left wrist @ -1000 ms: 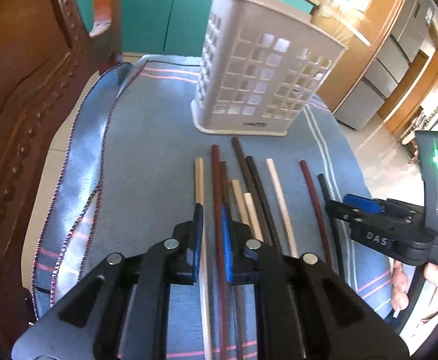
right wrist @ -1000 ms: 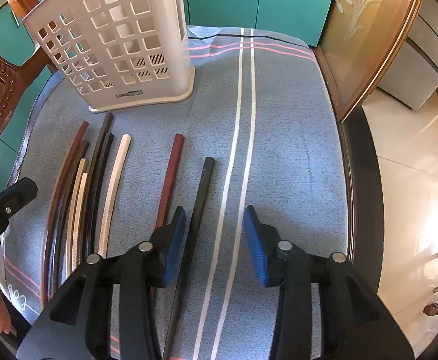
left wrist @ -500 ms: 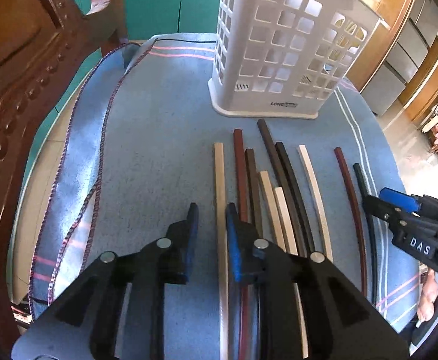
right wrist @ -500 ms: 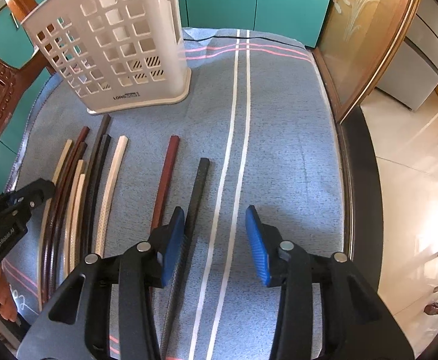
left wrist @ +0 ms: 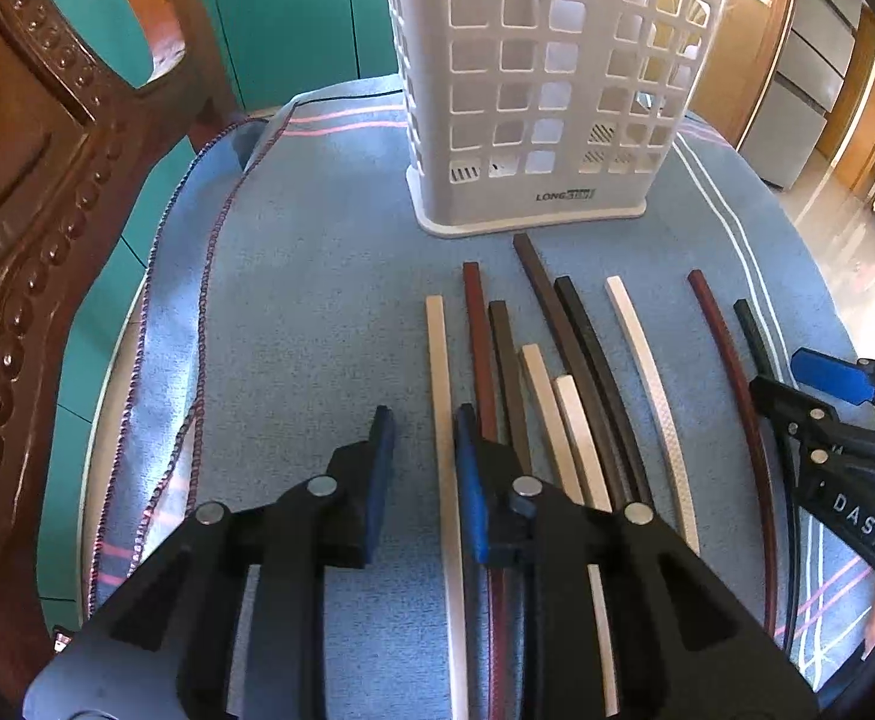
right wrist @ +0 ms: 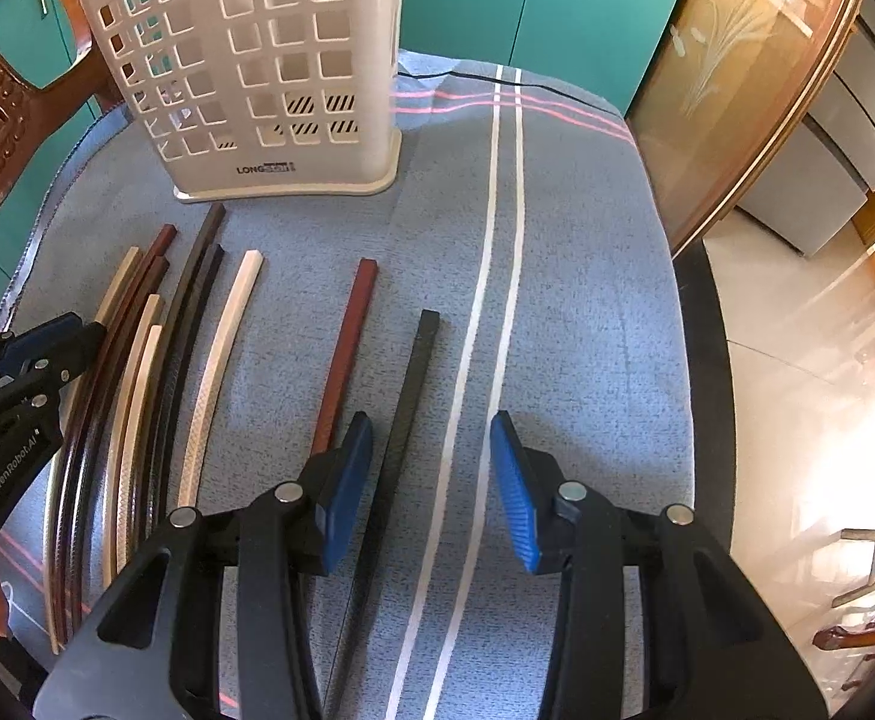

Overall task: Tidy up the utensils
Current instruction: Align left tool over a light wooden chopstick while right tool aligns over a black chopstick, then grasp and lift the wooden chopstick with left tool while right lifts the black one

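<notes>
Lying in a row on the blue cloth [right wrist: 587,300], the chopsticks run from near the holder toward the near edge of the table, w/ their near ends cut off by the frame or hidden under the grippers. The white holder [left wrist: 545,78] stands upright at the far side of the cloth; its top is cut off in both views, so the inside is not visible. The left gripper [left wrist: 422,468] hovers over the leftmost cream chopstick [left wrist: 440,396]; its jaws are opening, the stick lies between them, the pads do not press on it. The right gripper [right wrist: 431,486] has jaws apart, over the black chopstick [right wrist: 413,384] & a white stripe of the cloth, clamping nothing. The dark red chopstick [right wrist: 347,354] goes under its left finger. The bundle at the left [right wrist: 137,372] overlaps; exact count is hard to tell. A carved wooden chair [left wrist: 29,228] stands at the left edge, partly cut off.
</notes>
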The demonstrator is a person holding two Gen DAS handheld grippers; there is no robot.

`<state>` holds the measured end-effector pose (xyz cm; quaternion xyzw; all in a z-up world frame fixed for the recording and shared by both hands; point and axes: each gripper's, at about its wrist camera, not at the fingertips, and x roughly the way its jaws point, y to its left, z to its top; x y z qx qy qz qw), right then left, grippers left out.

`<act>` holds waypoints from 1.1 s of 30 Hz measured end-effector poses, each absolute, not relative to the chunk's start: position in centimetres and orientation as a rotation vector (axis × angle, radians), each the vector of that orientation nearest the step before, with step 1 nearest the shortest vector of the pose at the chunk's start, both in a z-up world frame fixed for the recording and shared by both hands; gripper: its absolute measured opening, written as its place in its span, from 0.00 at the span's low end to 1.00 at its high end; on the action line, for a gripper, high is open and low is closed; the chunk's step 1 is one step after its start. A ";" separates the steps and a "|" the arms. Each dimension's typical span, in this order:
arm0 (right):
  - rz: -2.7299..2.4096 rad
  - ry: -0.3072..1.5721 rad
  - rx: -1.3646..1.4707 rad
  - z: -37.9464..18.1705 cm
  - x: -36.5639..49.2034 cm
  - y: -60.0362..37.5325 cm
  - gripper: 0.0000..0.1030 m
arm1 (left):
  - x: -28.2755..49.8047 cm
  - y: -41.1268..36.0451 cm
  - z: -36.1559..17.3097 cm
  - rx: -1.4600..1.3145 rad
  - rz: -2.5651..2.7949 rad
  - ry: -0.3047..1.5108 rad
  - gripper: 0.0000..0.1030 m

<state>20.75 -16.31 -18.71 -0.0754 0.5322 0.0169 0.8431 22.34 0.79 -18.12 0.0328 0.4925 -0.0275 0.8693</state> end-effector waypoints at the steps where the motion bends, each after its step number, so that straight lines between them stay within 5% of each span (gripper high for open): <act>1: 0.037 1.126 -0.152 -18.7 20.7 -16.4 0.41 | 22.3 0.8 -18.1 0.075 -0.049 1.029 0.28; 22: 0.068 1.130 -0.121 -18.5 20.7 -16.6 0.40 | 21.9 1.1 -18.0 0.056 -0.053 1.041 0.33; 33: 0.129 1.119 -0.091 -18.1 20.6 -16.1 0.10 | 21.9 2.4 -17.9 -0.056 -0.097 1.070 0.07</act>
